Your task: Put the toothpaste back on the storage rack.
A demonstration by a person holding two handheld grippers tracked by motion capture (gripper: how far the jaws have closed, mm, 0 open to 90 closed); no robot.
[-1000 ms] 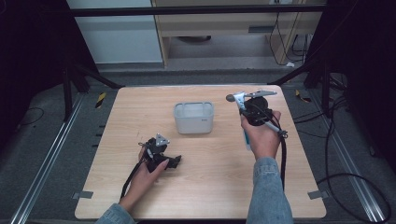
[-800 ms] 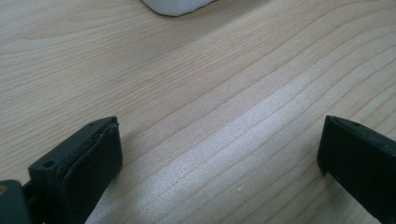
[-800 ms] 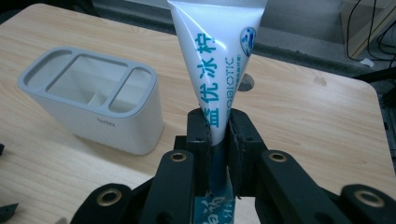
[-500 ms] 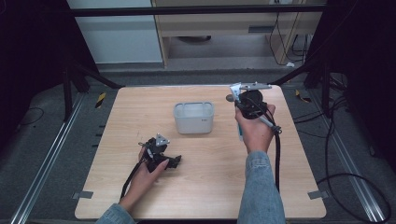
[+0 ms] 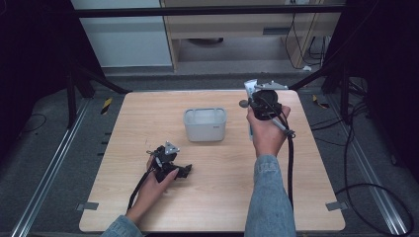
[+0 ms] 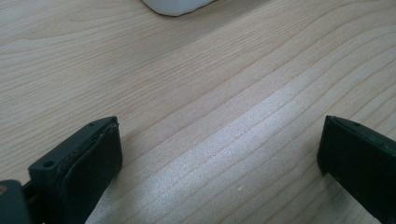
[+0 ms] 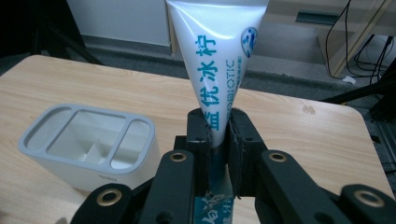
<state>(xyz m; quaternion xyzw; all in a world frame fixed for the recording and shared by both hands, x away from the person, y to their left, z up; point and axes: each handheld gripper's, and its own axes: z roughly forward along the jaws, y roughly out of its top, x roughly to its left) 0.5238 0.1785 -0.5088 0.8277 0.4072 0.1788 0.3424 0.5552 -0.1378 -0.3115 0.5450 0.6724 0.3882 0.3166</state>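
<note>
right gripper [image 7: 218, 140]: clamped on a toothpaste tube [image 7: 217, 60], at 3 o'clock from the grey holder [image 7: 88, 144]
left gripper [image 6: 219, 158]: jaws wide, holding nothing, resting on the table [image 6: 210, 93]

The tube [image 7: 215, 56] bears blue Chinese characters reading 益优冰柠 down its length, with "PROBIOTIC" in small blue capitals beside them, partly hidden by the jaws. The holder [image 7: 88, 154] carries a small mark on its front wall, too small to read.
</note>
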